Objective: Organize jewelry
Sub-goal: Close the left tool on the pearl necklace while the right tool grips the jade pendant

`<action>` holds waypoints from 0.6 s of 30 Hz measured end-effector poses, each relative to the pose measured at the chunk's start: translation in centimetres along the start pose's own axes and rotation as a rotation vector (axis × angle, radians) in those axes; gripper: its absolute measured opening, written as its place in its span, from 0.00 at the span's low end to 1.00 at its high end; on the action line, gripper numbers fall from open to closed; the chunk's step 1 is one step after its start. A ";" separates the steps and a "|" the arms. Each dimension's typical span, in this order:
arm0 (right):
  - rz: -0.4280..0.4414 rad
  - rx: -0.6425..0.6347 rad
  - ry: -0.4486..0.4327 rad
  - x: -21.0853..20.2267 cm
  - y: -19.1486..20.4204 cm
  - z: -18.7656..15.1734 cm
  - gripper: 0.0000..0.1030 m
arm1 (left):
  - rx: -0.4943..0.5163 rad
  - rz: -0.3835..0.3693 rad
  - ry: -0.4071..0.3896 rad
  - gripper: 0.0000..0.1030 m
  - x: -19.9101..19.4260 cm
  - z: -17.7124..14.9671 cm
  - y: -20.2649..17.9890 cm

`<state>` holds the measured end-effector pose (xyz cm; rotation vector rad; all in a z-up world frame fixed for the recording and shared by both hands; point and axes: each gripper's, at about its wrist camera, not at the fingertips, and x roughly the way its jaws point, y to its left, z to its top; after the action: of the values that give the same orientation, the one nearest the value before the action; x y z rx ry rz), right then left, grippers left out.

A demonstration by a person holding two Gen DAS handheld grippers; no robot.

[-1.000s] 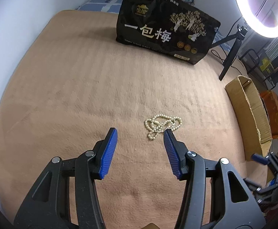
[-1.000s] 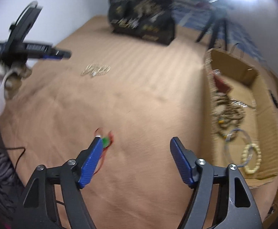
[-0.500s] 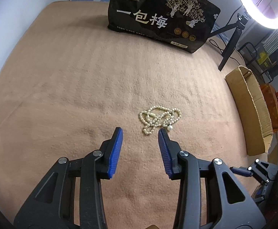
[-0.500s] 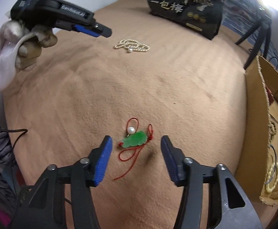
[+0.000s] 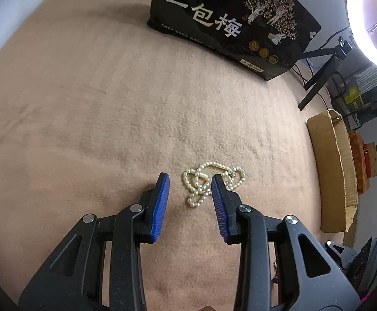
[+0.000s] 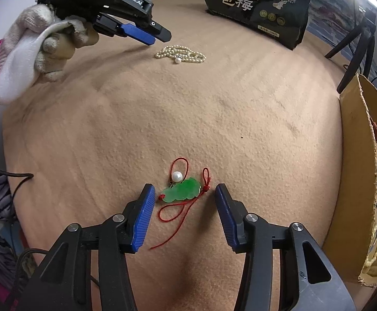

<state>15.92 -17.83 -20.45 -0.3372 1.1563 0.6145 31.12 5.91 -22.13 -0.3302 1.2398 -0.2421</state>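
Observation:
A cream pearl necklace [image 5: 209, 181] lies bunched on the tan blanket [image 5: 110, 103]. My left gripper [image 5: 189, 181] is open, its blue pads either side of the necklace's near end; I cannot tell whether they touch it. In the right wrist view the necklace [image 6: 180, 53] lies just beyond the left gripper [image 6: 157, 37]. A green jade pendant [image 6: 182, 193] on a red cord with a white pearl [image 6: 177, 175] lies between the open pads of my right gripper [image 6: 183, 194], low over the blanket.
A cardboard box [image 6: 364, 181] holding bead bracelets stands at the right edge; it also shows in the left wrist view [image 5: 333, 171]. A black snack bag [image 5: 230, 23] stands at the back. A ring light [image 5: 369, 20] on a tripod stands at the back right.
Both grippers moved forward and down toward their pieces. The left now straddles the pearl necklace's near end; the right swung left and now straddles the jade pendant, jaws narrower than a second ago.

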 end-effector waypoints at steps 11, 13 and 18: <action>-0.007 -0.004 0.006 0.4 0.2 0.1 0.45 | 0.087 0.116 -0.003 0.11 3.2 0.5 -2.6; -0.009 -0.005 0.008 0.4 0.2 0.1 0.45 | 0.084 0.116 -0.007 0.08 3.3 0.6 -2.8; -0.004 0.002 0.005 0.4 0.0 0.1 0.26 | 0.093 0.137 -0.026 0.06 3.3 0.5 -3.3</action>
<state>16.08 -17.63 -20.82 -0.3394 1.1612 0.6096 32.60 1.79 -23.66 -0.1666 1.2160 -0.1767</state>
